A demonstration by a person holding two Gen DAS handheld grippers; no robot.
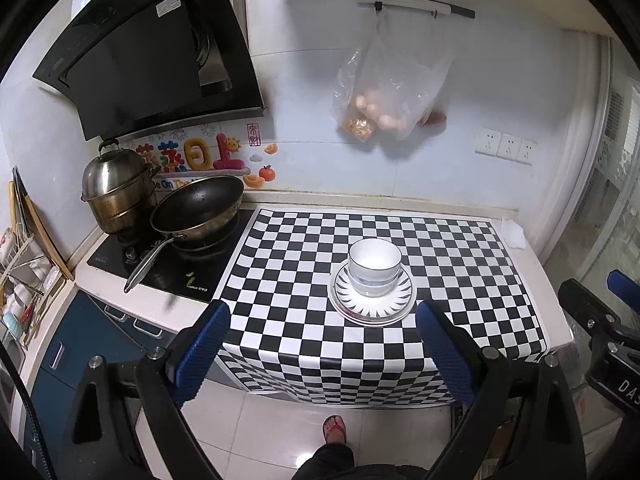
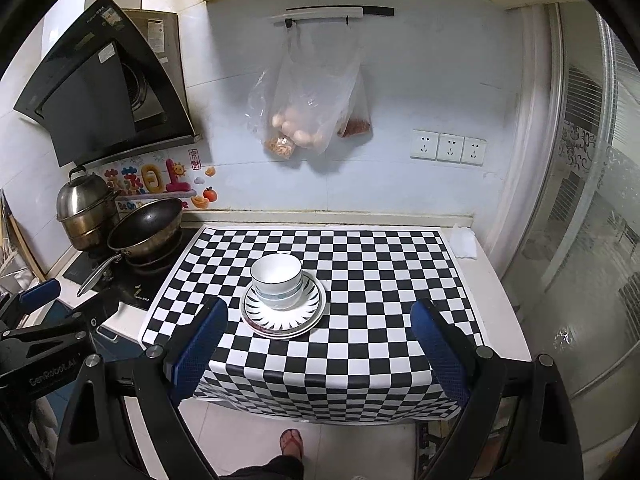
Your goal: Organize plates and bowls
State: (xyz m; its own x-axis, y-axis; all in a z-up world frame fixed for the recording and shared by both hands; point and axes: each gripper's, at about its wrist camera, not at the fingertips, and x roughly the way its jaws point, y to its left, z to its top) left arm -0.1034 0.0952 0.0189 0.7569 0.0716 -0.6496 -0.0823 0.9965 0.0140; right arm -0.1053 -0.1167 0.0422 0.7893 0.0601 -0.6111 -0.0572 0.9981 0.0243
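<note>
White bowls (image 1: pixel 374 265) (image 2: pixel 277 278) are nested in a stack on top of stacked plates (image 1: pixel 372 307) (image 2: pixel 284 318), the top plate rimmed with black rays. The stack rests on the checkered mat (image 1: pixel 460 280) (image 2: pixel 380 288). My left gripper (image 1: pixel 322 320) hangs open in front of the counter edge, below and short of the stack, with nothing between its blue pads. My right gripper (image 2: pixel 318 318) is also open and empty, held back from the stack at a similar distance. Each gripper shows at the edge of the other's view.
A black frying pan (image 1: pixel 198 210) (image 2: pixel 146 226) and a steel steamer pot (image 1: pixel 116 188) (image 2: pixel 84 210) sit on the stove to the left. A plastic bag of eggs (image 1: pixel 388 88) (image 2: pixel 308 108) hangs on the wall. A person's sandalled foot (image 1: pixel 334 430) (image 2: pixel 291 442) stands on the floor.
</note>
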